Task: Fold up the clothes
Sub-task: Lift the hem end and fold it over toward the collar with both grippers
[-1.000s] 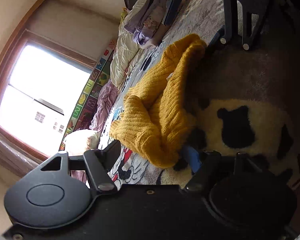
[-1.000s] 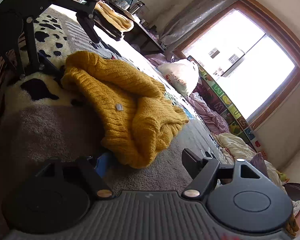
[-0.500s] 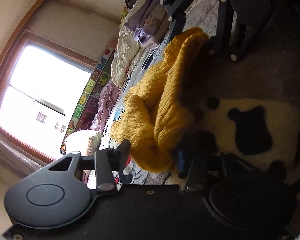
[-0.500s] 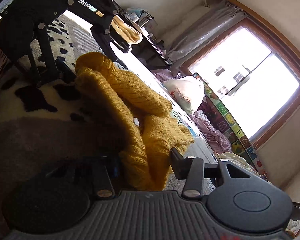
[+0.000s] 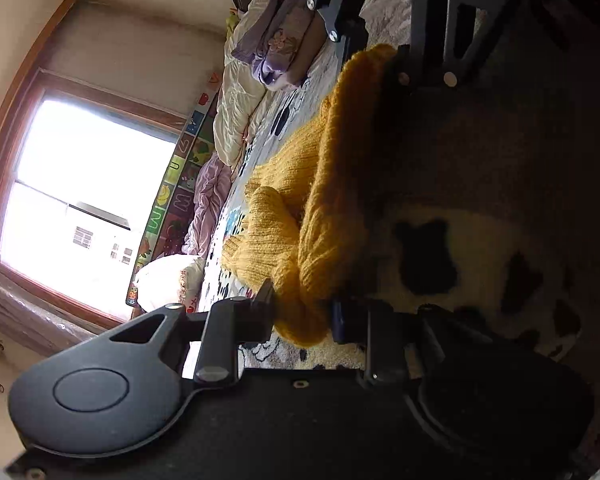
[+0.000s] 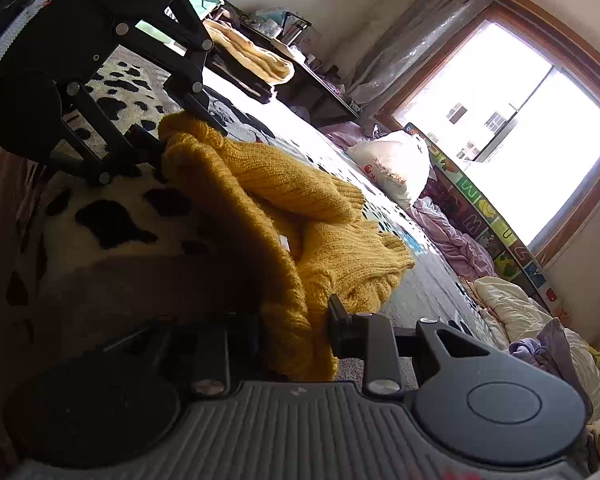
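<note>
A mustard-yellow knit sweater (image 5: pixel 300 208) lies bunched on a patterned bed cover, its near edge raised off the surface. My left gripper (image 5: pixel 302 312) is shut on one end of that edge. My right gripper (image 6: pixel 292 332) is shut on the other end of the sweater (image 6: pixel 300 216). Each gripper shows in the other's view: the right one (image 5: pixel 416 40) at the top of the left wrist view, the left one (image 6: pixel 112 92) at the upper left of the right wrist view. The sweater edge is stretched between them.
A cow-print fleece blanket (image 5: pixel 460 248) lies under and beside the sweater. Folded purple clothes (image 5: pixel 280 52) and cream bedding (image 5: pixel 236 112) lie along the wall side. A white bag (image 6: pixel 396 164), pink cloth (image 6: pixel 452 236) and an alphabet mat (image 6: pixel 488 216) line the window.
Both grippers have closed on the sweater's near edge and lifted it. The two grippers have come closer to each other and the edge now stands up as a ridge.
</note>
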Available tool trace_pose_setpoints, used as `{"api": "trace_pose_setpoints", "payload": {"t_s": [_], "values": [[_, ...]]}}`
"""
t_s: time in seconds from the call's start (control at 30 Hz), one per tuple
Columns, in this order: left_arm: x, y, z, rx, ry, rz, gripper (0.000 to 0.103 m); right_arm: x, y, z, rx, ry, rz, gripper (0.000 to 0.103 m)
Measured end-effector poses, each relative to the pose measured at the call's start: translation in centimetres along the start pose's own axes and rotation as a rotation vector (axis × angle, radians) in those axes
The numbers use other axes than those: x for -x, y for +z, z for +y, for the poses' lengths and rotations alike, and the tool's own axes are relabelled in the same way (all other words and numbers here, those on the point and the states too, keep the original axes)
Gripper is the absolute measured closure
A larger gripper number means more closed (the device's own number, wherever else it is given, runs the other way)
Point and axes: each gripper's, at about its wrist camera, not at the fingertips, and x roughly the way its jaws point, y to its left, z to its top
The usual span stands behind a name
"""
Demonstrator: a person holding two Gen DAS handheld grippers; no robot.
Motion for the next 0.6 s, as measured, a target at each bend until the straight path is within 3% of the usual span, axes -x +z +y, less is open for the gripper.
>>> {"api": "trace_pose_setpoints", "payload": {"t_s": [0.27, 0.43, 0.6], "values": [[5.1, 1.0, 0.2, -0.009, -0.189, 0.003, 0.077, 6.7, 1.8, 1.3, 0.050, 0.120, 0.077, 0.071], [5.7, 1.7, 4.3, 0.025, -0.314, -0.016, 0.076, 8.2, 4.5, -0.3, 0.098, 0.196, 0.105, 0.071], [4.6, 2.5, 8.8, -0.022, -0.477, -0.076, 0.076, 7.9, 7.2, -4.1, 0.119, 0.320, 0.172, 0.071]]}}
